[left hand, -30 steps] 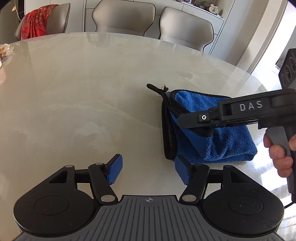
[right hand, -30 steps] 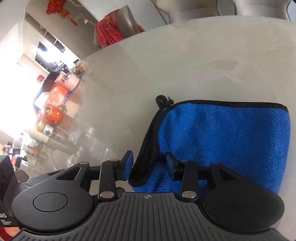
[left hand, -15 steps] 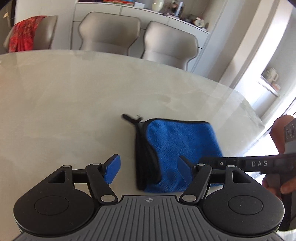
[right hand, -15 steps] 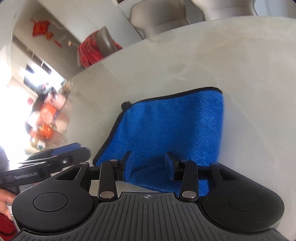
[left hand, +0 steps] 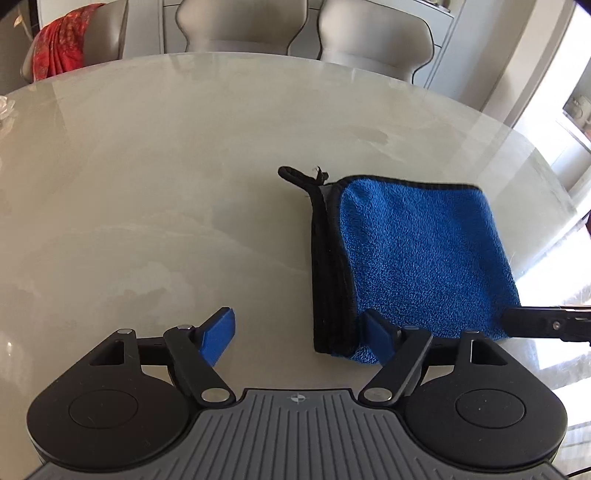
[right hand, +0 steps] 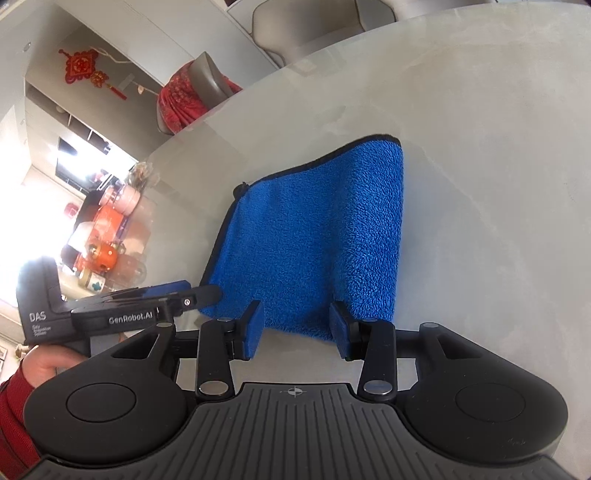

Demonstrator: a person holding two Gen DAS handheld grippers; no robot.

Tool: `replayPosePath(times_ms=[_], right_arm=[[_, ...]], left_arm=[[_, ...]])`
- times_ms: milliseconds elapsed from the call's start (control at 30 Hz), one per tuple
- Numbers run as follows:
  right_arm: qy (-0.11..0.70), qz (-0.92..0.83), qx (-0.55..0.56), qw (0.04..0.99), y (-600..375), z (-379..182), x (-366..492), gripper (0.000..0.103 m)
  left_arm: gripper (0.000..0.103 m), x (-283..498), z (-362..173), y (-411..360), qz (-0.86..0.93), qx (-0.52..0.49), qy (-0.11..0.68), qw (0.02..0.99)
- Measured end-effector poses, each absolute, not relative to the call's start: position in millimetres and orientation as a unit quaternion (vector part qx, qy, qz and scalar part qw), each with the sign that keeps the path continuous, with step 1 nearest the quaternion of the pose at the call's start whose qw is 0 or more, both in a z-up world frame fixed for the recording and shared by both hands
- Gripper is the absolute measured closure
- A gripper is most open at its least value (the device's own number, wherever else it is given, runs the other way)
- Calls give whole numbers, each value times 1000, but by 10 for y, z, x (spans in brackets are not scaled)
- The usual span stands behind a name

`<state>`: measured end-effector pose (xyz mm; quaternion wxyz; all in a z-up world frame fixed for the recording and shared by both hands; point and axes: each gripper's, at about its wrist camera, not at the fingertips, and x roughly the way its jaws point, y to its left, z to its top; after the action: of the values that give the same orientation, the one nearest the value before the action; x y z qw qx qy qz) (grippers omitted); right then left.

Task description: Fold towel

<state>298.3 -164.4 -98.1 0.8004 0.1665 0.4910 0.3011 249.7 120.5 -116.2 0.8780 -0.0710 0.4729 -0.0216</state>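
Note:
A blue towel (left hand: 417, 254) with black trim lies folded into a small square on the pale table (left hand: 147, 184); its hanging loop (left hand: 295, 175) sticks out at the far left corner. My left gripper (left hand: 299, 336) is open and empty, just in front of the towel's near left corner. In the right wrist view the towel (right hand: 317, 236) lies flat ahead. My right gripper (right hand: 297, 328) is open and empty at the towel's near edge, holding nothing. The right gripper's tip (left hand: 546, 325) shows at the right edge of the left wrist view. The left gripper (right hand: 177, 295) shows at the left of the right wrist view.
Grey chairs (left hand: 369, 33) stand behind the table's far edge; one at the far left carries a red cloth (left hand: 59, 44). Several jars and orange items (right hand: 107, 236) stand at the table's left end in the right wrist view. The table's right edge (left hand: 546, 206) curves close to the towel.
My right gripper has let go of the towel, opened wider and drawn back off it. My left gripper has stayed open near the towel's near left corner. The towel lies flat.

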Motion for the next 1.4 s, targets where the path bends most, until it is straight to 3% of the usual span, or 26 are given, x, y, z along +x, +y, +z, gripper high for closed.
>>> replayPosePath(times_ms=[133,300,533,833,1067,1233,1400], right_arm=[[475,281,162,818,-1655,-954,3047,45],[483,289,136,815,-1510,-1058,3114,42],[478,273,-20,835,-1393,-1028,3008,40],[400,299,-3,867,-1269,-758,3314,40],[412,313,-4,856,-1075,-967,3637,41],[407,317,-25,856,-1076,-1061,3704,47],[397,302,-5,867,-1173,-945,3570,45]], left_arm=[[25,2578,-971,1072,-45,-71,423,902],[26,2730,-1088,867,-60,-32,441,895],[22,2694,-1302,1173,-11,-52,480,875],[24,2925,-943,864,-59,-34,405,912],[27,3223,-1198,762,-50,-20,441,896],[16,3234,-1349,879,-30,6,441,897],[21,3087,-1246,973,-23,-2,440,898]])
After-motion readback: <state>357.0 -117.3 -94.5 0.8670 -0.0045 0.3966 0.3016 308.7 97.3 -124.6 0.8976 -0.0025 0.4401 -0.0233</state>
